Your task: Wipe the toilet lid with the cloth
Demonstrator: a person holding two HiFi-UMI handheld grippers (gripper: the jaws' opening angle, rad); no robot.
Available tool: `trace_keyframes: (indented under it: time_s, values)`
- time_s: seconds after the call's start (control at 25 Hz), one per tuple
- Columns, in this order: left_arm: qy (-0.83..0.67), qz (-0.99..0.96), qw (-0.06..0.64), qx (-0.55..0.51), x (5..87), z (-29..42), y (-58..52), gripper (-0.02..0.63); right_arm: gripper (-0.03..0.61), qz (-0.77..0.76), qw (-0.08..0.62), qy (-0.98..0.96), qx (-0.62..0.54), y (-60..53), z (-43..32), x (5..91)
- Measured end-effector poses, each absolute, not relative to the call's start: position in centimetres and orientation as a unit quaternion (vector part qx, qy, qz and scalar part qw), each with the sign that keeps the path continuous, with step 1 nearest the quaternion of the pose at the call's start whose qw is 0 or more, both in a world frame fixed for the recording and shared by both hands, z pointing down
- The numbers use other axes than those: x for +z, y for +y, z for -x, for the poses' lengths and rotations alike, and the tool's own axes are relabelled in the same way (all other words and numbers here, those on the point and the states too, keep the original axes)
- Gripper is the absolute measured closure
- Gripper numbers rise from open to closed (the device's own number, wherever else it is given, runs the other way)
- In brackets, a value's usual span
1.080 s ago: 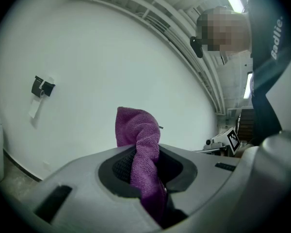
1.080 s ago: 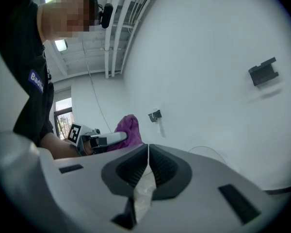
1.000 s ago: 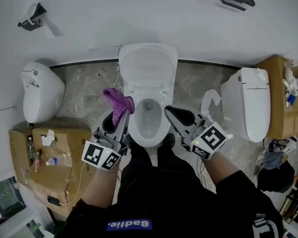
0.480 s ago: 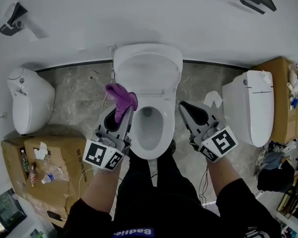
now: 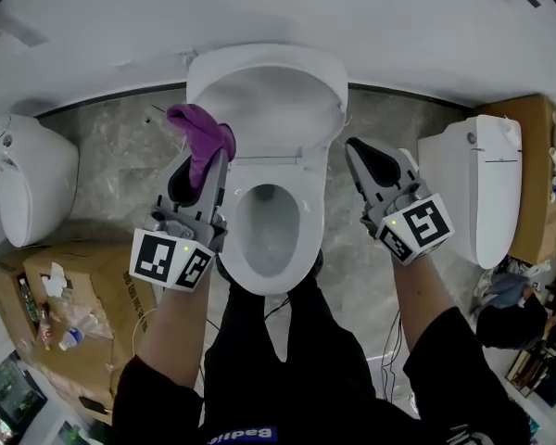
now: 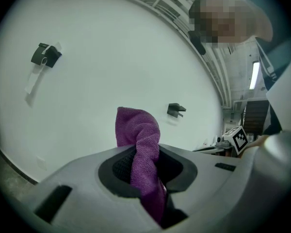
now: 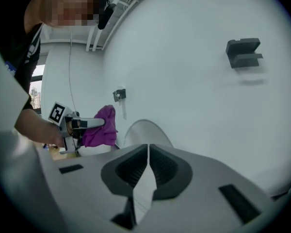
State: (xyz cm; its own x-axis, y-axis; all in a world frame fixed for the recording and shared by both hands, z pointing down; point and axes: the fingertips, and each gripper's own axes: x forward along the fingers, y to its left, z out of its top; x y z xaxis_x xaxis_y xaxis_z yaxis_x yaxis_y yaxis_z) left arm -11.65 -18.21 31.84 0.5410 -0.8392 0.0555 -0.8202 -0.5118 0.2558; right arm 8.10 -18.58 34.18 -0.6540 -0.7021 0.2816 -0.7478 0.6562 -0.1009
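at the left edge of the raised toilet lid (image 5: pixel 269 100), we have the purple cloth (image 5: pixel 198 130) pinched in the left hand-held gripper (image 5: pixel 202 170), bunched end up; contact with lid unclear. right hand-held gripper (image 5: pixel 369 160) jaws pressed together, nothing in them, right of the bowl (image 5: pixel 264 232).

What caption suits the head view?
Left gripper holds a purple terry cloth beside the raised white toilet lid; right gripper shut, empty.

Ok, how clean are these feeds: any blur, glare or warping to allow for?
Head view: even light, sharp, skirting line bowed by the lens. Left gripper view: heavy fisheye, dark corners, cloth crisp, ceiling lamp glaring at right. Right gripper view: same vignette; white toilet lid barely separates from the white wall.
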Motion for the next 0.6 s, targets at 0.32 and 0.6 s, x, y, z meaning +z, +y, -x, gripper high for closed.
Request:
trace_keyframes:
  time_s: [0.32,0.6]
  values:
    - [-0.484,-0.868,0.112,-0.008,35.7,11.5,-21.5,0.532,0.546,-0.420,0.147,-0.891,0.093,-22.8,-9.9,39.8]
    - [-0.490,-0.868,0.078,0.029,37.2,11.9,-23.5,0.532,0.543,-0.423,0.196,-0.883,0.059,-25.2,-10.2,42.4]
